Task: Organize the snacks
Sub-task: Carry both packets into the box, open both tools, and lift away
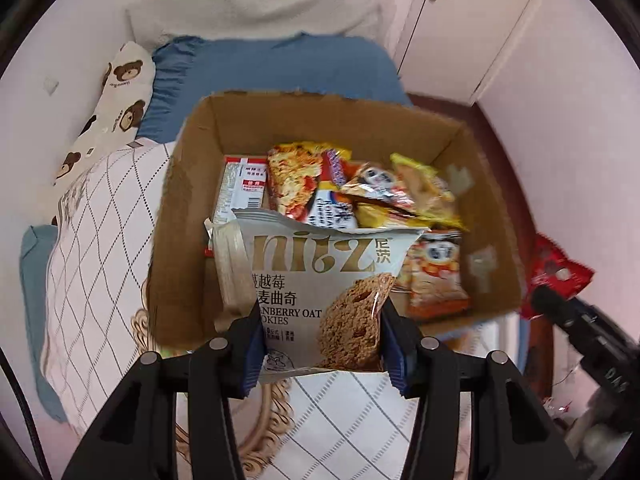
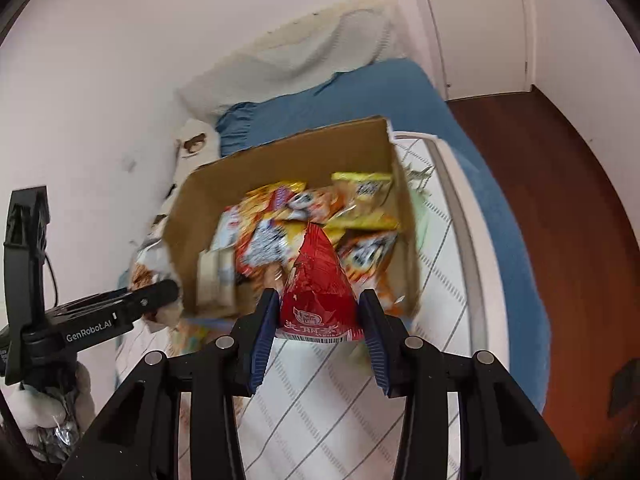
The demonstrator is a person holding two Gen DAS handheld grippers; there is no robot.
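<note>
My left gripper [image 1: 320, 340] is shut on a white cranberry oat cookie bag [image 1: 308, 280], held upright above the near edge of an open cardboard box [image 1: 332, 116]. Several snack packets [image 1: 360, 192] lie piled inside the box. My right gripper [image 2: 318, 328] is shut on a red snack packet [image 2: 318, 280], hanging over the box's [image 2: 288, 156] near side. In the left wrist view the right gripper [image 1: 560, 304] shows at the right with its red packet [image 1: 556, 268]. The left gripper [image 2: 160, 292] appears at the left of the right wrist view.
The box stands on a bed with a white diamond-pattern quilt [image 1: 100, 220], a blue sheet [image 1: 280, 68] and a bear-print pillow [image 1: 116, 108]. A white wall lies behind. Dark wooden floor [image 2: 560, 184] and a white door [image 2: 476, 20] are on the right.
</note>
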